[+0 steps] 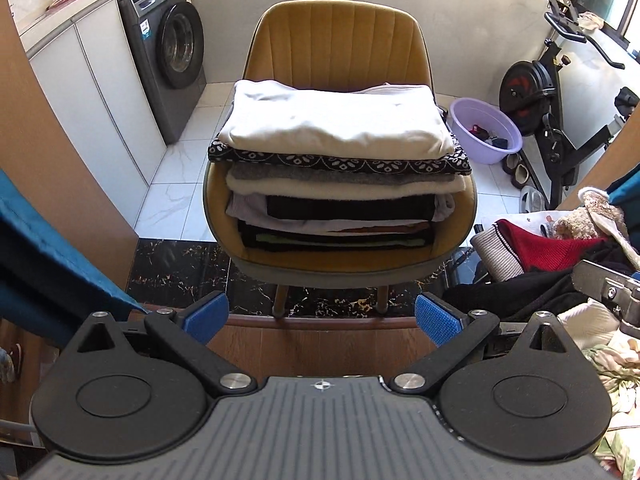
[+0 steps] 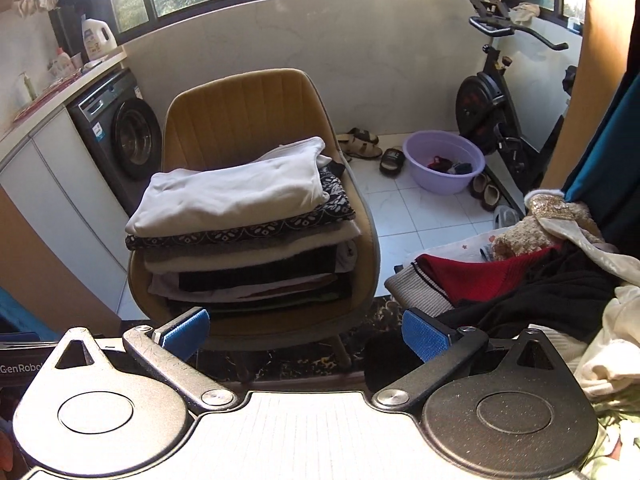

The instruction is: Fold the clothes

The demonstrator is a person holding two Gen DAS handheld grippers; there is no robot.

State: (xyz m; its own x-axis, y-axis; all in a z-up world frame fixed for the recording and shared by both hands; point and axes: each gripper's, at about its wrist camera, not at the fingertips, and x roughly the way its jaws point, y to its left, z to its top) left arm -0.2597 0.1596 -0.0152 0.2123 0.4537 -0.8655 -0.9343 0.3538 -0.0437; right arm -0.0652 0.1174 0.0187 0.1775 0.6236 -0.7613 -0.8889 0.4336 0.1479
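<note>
A washing machine [image 1: 168, 52] stands left of the mustard chair [image 1: 340, 40]; a purple basin [image 1: 486, 130] and an exercise bike [image 1: 552, 92] stand to the chair's right.

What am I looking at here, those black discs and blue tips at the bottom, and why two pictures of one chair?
Those are two hand-held grippers, each with a camera looking along its fingers. One picture is from the left gripper, the other from the right gripper. Both stand open and hold nothing. Ahead is a mustard velvet chair bearing a stack of folded clothes, a white garment on top. To the right lies a heap of unfolded clothes, including something red. A lilac plastic basin sits on the floor.
</note>
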